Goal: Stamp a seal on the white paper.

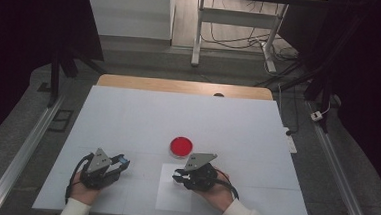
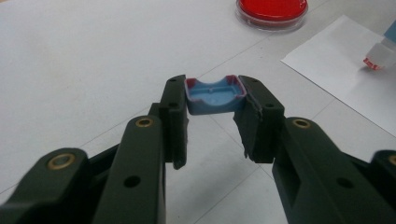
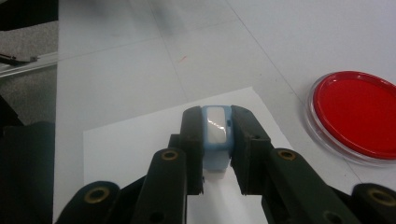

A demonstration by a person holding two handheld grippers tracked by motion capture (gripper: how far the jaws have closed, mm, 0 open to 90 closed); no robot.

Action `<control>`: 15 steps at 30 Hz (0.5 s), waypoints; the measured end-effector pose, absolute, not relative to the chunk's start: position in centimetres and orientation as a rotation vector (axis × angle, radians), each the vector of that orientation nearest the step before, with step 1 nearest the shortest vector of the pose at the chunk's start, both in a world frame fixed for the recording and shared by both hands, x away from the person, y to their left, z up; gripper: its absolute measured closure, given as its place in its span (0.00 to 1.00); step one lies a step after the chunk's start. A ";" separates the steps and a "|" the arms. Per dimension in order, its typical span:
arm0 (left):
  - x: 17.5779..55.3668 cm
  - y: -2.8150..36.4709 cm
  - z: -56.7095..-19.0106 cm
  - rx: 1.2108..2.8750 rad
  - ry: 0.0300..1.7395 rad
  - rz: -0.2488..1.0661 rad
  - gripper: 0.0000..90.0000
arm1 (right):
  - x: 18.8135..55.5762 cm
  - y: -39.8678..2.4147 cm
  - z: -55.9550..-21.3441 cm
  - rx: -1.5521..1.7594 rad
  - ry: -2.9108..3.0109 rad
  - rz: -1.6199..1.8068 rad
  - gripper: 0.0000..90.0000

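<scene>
Left gripper view: blue cap [image 2: 214,97] clamped between jaws; right gripper's jaws tight on pale-blue block [image 3: 216,135].

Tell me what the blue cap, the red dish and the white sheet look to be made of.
Blue cap: likely moulded plastic, matte, with a hollow ribbed inside and a reddish rim. Red dish: clear glossy plastic or glass, judging by its see-through rim; the red filling is smooth and even, its substance unclear. White sheet: looks like paper, thin, flat and matte with sharp edges.

Dish [image 1: 181,146] on table [image 1: 127,118], just behind paper sheet [image 1: 173,199], right of centre
</scene>
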State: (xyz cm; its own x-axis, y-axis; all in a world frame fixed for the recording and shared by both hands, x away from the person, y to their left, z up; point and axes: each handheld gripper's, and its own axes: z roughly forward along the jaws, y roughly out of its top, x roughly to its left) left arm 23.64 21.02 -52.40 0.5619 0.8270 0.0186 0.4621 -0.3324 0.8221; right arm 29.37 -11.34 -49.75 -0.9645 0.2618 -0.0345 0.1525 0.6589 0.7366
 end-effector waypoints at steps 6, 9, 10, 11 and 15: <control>23.6 21.0 -52.4 1.980 1.036 0.564 0.72 | 29.3 -11.3 -49.8 0.339 2.737 1.198 0.83; 23.6 21.1 -52.4 1.979 1.036 0.562 0.72 | 29.3 -11.2 -49.9 0.338 2.737 1.186 0.83; 23.6 21.1 -52.4 1.978 1.037 0.562 0.72 | 29.3 -11.2 -50.0 0.340 2.735 1.195 0.83; 23.6 21.1 -52.4 1.979 1.037 0.563 0.72 | 29.3 -11.2 -50.0 0.342 2.736 1.195 0.83; 23.6 21.1 -52.5 1.978 1.040 0.564 0.72 | 29.3 -11.1 -50.2 0.339 2.739 1.192 0.83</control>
State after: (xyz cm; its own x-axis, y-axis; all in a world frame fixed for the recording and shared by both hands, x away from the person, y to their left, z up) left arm 23.64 21.10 -52.47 0.5601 0.8283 0.0154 0.4654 -0.3300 0.8213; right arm 29.32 -11.11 -50.17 -0.9655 0.2583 -0.0342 0.1510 0.6617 0.7344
